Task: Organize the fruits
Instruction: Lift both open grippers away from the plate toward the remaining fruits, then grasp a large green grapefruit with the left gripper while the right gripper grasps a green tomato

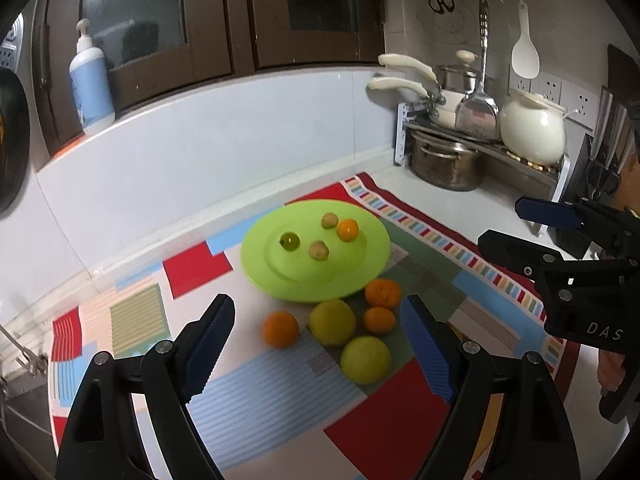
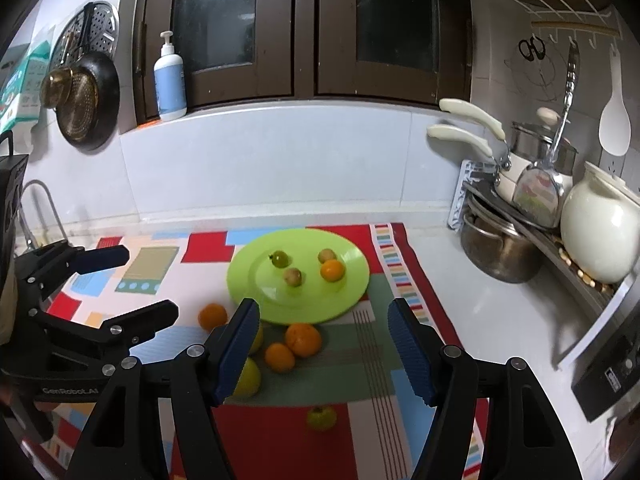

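A lime-green plate (image 1: 320,280) (image 2: 304,304) lies on a patchwork mat (image 1: 260,392) and holds a small orange (image 1: 347,229) (image 2: 332,270), a green fruit (image 1: 289,241) (image 2: 280,259) and two brownish ones (image 1: 319,250). In front of it on the mat lie three oranges (image 1: 280,329) (image 2: 303,339) and two yellow-green fruits (image 1: 332,322), the latter partly hidden in the right wrist view. Nearer, a small green fruit (image 2: 321,417) lies alone. My left gripper (image 1: 318,306) (image 2: 149,282) hovers open above the loose fruits. My right gripper (image 2: 323,307) (image 1: 502,222) is open too, holding nothing.
A rack with pots (image 1: 444,160) (image 2: 500,248) and a white jar (image 1: 532,128) (image 2: 600,232) fills the back right corner. A soap bottle (image 1: 92,80) (image 2: 170,80) stands on the sill. Pans (image 2: 84,100) hang on the left wall, and a stove edge (image 2: 608,376) is at right.
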Motion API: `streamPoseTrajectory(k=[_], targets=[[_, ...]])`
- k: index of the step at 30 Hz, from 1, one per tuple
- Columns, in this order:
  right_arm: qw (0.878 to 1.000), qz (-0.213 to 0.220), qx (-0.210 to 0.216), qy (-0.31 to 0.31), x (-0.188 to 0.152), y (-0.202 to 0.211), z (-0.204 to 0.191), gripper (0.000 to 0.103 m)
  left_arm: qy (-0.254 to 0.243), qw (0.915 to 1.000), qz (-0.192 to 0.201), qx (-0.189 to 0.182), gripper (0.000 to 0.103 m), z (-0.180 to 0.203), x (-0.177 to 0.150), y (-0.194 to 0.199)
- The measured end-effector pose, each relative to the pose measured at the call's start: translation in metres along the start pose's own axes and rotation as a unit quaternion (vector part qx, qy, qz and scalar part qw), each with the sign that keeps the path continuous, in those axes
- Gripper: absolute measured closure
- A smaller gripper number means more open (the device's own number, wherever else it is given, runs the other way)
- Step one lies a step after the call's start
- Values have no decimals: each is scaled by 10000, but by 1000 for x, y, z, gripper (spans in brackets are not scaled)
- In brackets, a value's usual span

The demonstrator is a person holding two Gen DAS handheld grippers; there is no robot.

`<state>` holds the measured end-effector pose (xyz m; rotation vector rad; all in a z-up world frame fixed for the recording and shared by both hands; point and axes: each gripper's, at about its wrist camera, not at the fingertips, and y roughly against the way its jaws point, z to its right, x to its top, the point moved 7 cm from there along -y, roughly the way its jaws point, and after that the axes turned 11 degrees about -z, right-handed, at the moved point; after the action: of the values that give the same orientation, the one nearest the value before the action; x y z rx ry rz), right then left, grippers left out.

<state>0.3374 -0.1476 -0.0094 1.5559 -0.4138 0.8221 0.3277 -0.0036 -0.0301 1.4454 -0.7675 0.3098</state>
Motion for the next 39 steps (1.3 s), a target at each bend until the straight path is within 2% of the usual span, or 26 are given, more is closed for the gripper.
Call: streamPoseTrajectory(k=[11, 28, 39], targets=[[9987, -504, 55, -98, -40, -15, 3, 36, -146, 9993, -313, -109, 18, 15, -24, -19], [9894, -1389, 155, -392, -94, -61, 12, 37, -365, 9942, -935, -378, 18, 29, -53, -77], [9835, -1710, 308, -494, -105, -91, 14, 47, -264, 9913, -1215, -440, 21, 32, -53, -114]])
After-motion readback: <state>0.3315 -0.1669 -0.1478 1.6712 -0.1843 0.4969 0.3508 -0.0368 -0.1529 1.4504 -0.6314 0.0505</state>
